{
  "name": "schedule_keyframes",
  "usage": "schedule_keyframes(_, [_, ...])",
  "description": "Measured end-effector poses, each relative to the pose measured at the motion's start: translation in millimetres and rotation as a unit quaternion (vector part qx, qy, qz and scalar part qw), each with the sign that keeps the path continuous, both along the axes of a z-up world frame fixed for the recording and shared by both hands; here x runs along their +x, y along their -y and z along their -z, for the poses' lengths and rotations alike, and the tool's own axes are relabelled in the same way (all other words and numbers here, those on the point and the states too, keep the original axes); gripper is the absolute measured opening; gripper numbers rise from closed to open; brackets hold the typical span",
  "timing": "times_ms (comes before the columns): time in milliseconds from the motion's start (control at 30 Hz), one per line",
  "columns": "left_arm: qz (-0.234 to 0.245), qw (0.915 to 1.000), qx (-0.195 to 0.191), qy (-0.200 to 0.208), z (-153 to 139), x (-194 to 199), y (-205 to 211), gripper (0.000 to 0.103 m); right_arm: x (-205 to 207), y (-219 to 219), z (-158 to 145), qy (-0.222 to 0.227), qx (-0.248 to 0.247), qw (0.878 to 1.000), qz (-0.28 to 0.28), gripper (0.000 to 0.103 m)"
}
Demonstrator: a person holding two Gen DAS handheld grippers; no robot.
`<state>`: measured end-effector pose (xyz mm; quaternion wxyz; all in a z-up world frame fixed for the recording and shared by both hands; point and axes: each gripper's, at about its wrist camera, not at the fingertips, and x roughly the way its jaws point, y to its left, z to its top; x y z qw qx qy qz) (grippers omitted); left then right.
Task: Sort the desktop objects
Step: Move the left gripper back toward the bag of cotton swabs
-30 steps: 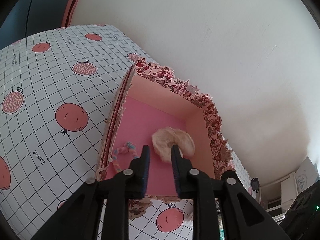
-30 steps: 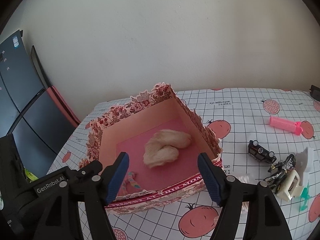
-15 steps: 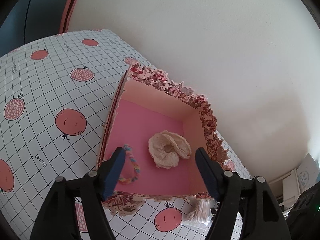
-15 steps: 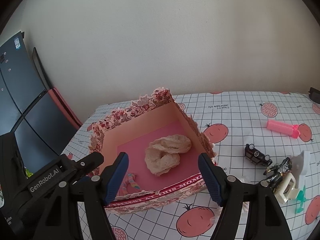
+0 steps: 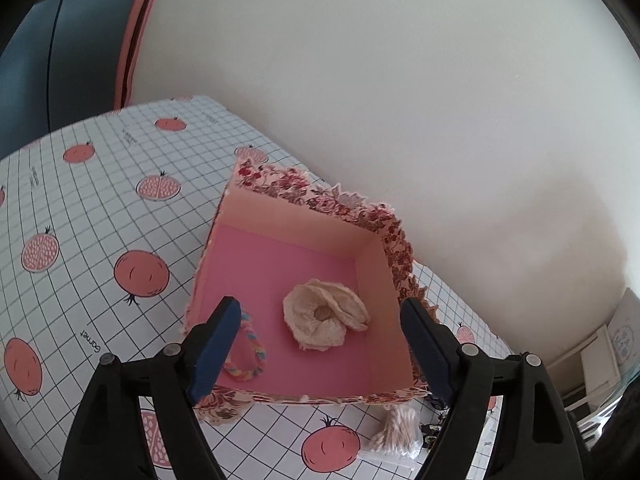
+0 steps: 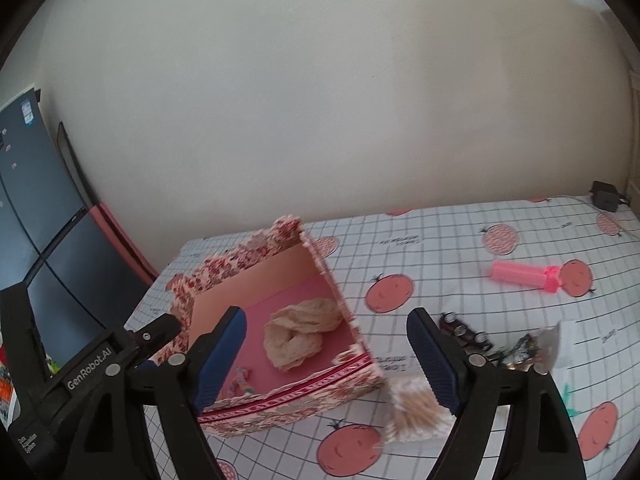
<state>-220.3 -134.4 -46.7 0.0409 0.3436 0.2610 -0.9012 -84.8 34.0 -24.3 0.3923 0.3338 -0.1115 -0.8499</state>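
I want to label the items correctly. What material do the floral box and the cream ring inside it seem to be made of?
The floral box looks like printed cardboard: thin flat walls, matte pink lining, cut scalloped rim. The cream ring inside it looks like soft gathered fabric, probably a scrunchie: wrinkled folds and a matte, slightly speckled surface. Neither material is certain from these views.

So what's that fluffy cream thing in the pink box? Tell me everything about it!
The cream scrunchie looks like soft, crinkly fabric gathered into a ruffled ring with a small hole in the middle. It lies flat and loose on the pink floor of the flowery box, near the right wall. Nothing grips it; the rainbow band lies apart from it.
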Motion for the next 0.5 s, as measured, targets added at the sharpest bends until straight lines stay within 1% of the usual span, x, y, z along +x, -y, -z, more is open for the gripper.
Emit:
schedule_keyframes(167, [0.007,0.9997,-0.018,-0.015,-8,3,-16,0.083,-13,-23,-3,0.001,-0.003,1.0,0.018,0.086])
schedule_keyframes(233, [0.015,0.9994,-0.02,-0.025,-11,5,-23,0.083,-18,-35,-5,0.0,-0.005,1.0,0.028,0.086])
schedule_keyframes(333, [0.042,0.9981,-0.023,-0.039,-16,6,-38,0.083,-24,-50,-7,-0.004,-0.005,0.999,0.039,0.086])
schedule_keyframes(500, [0.063,0.9954,-0.046,-0.055,-25,9,-65,0.083,-36,-81,-7,-0.003,-0.006,0.998,0.065,0.086])
